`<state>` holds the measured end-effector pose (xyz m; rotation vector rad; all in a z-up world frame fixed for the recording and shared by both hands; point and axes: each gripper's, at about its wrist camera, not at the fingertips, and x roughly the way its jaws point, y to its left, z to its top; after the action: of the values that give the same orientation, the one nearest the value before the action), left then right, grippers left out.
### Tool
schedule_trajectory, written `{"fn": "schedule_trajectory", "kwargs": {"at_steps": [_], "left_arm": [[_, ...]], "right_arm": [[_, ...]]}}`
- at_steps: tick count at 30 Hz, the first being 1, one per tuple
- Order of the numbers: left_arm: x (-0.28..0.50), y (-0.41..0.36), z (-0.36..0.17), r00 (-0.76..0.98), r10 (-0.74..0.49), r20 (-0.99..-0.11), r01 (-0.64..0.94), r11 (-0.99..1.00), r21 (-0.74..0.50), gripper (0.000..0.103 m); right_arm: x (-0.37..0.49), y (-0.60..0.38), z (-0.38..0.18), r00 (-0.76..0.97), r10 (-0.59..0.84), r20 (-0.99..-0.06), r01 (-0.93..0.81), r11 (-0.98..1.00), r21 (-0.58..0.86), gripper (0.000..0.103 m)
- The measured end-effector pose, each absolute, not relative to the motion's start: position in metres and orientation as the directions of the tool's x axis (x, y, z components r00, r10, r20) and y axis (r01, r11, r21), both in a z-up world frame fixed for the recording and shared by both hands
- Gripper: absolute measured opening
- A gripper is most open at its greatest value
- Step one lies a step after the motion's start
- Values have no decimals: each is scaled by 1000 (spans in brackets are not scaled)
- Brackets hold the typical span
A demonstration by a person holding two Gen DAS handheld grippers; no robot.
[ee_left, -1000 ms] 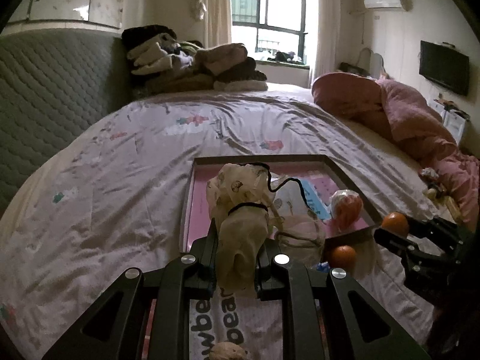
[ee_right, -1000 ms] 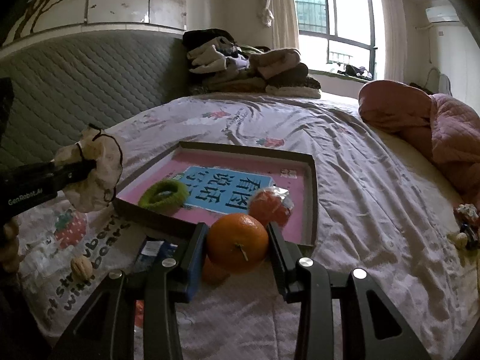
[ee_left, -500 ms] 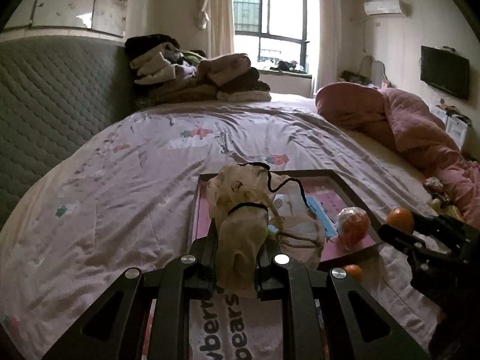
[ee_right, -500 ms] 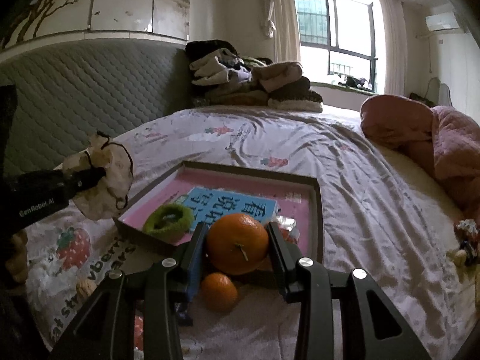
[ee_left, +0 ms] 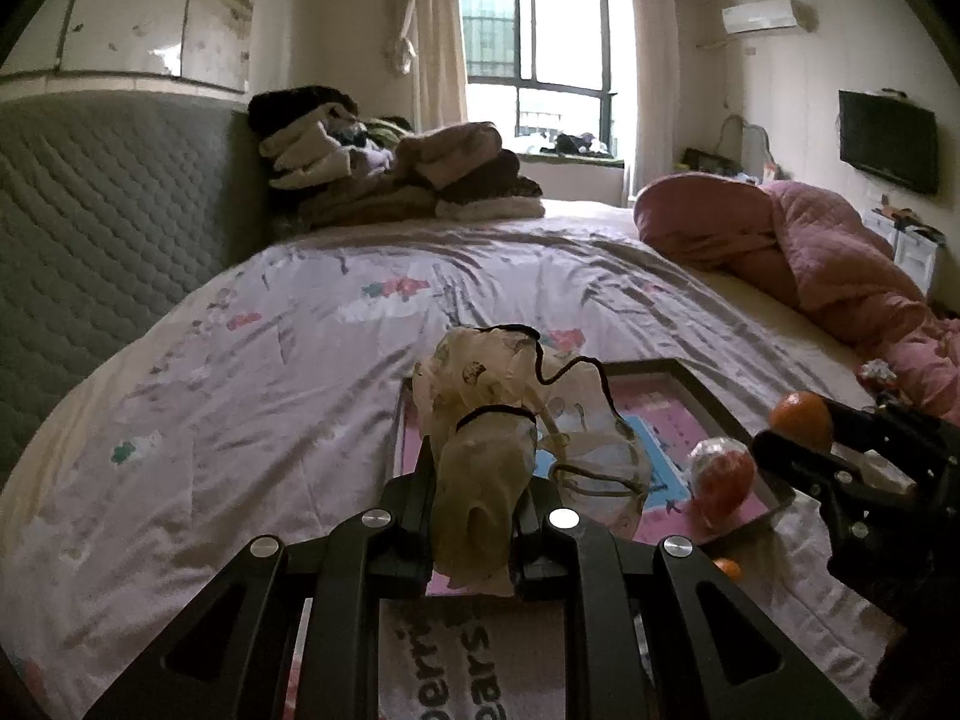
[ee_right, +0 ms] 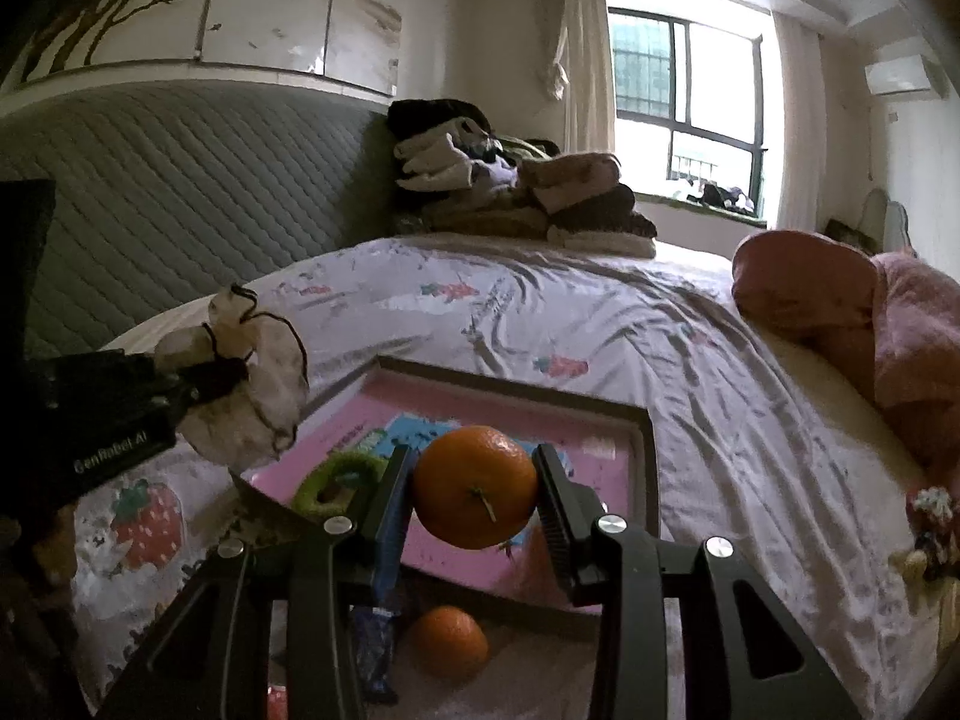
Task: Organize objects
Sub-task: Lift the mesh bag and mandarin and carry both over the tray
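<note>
Bring the right gripper [ee_right: 474, 489], which is pinching the orange [ee_right: 474, 486] by its sides, level over a bare pink patch of the tray [ee_right: 636, 420] and lower it until the fruit rests before you loosen, since it will likely roll. Your left gripper [ee_left: 474, 501] is clamped on the pouch [ee_left: 480, 468], which hangs above the tray's near-left edge; keep its cord off the green ring [ee_right: 336, 477]. A second orange [ee_right: 449, 642] lies on the bed just below the right gripper, outside the tray
</note>
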<state>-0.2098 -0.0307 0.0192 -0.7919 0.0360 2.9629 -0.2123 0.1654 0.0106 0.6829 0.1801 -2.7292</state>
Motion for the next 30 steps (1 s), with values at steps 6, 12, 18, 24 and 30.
{"fn": "schedule_trajectory", "kwargs": {"at_steps": [6, 12, 18, 24, 30], "left_arm": [[-219, -37, 27, -881, 52, -471, -62, -998, 5, 18], [-232, -42, 26, -880, 41, -473, -54, -998, 15, 18], [-243, -47, 22, -870, 45, -492, -39, -999, -22, 18], [-253, -46, 17, -868, 49, -495, -36, -999, -35, 18], [-273, -35, 2, -847, 21, -531, -37, -999, 19, 18]], "right_arm": [[-223, 162, 13, -834, -274, -479, 342, -938, -59, 40], [-238, 154, 17, -834, -287, -471, 355, -933, -60, 40], [-248, 153, 16, -831, -295, -472, 360, -932, -51, 40], [-253, 155, 17, -837, -293, -462, 357, -932, -56, 40], [-262, 152, 7, -823, -290, -488, 364, -929, -61, 40]]}}
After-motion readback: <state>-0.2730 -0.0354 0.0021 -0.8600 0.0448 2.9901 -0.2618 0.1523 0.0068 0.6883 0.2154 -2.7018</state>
